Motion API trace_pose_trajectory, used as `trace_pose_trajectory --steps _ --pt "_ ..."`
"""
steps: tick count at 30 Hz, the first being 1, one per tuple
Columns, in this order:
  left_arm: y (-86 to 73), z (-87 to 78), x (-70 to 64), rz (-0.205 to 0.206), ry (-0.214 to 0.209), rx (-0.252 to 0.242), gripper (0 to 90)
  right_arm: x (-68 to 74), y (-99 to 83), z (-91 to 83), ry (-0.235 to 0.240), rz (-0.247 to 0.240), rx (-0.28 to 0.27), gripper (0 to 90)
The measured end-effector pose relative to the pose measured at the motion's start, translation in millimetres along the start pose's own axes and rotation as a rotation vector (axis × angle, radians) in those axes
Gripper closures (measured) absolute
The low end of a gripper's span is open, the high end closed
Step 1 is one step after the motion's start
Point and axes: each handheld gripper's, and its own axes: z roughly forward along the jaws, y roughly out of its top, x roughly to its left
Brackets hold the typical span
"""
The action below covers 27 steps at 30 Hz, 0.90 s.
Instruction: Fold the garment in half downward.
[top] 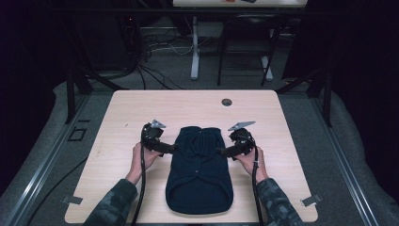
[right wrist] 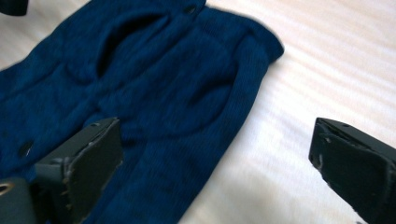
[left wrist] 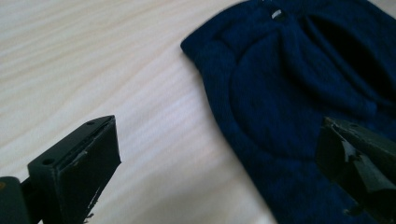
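- My left hand holds the left tongs at the left side of the dark blue sweater, near its upper part.
- In the left gripper view, the left tongs are spread wide: one jaw is over the bare wooden table, the other jaw is over the knit of the sweater, and the sweater's edge lies between them.
- I cannot tell if the jaws touch the cloth or the table.
- The sweater lies flat in the middle of the table, its button line running along the centre, the hem end close to me and the collar end away from me.
- My right hand holds the right tongs at the right side of the sweater, opposite the left ones.
- In the right gripper view, the right tongs are also spread wide: one jaw is over the sweater, the other over the light table, with the ribbed edge of the sweater between them.
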Motion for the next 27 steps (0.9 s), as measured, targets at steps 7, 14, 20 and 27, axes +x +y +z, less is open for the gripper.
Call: trace_pose_trajectory --steps 7,14,20,27 --pt "22.9 23.3 0.9 -0.033 0.017 0.014 0.3 -9.0 17.9 17.3 -0.023 0.023 0.001 8.1" --pt "35.9 41.8 -1.3 -0.059 0.026 0.036 0.0 -13.6 27.9 35.6 -0.038 0.044 0.010 11.1" --pt "43.7 55.4 -2.1 -0.057 0.050 0.070 3.3 -16.9 37.2 47.9 -0.055 0.055 0.033 22.3" --pt "42.4 66.7 0.9 -0.061 0.023 0.096 14.1 -20.9 43.5 59.6 -0.047 0.081 0.049 32.8"
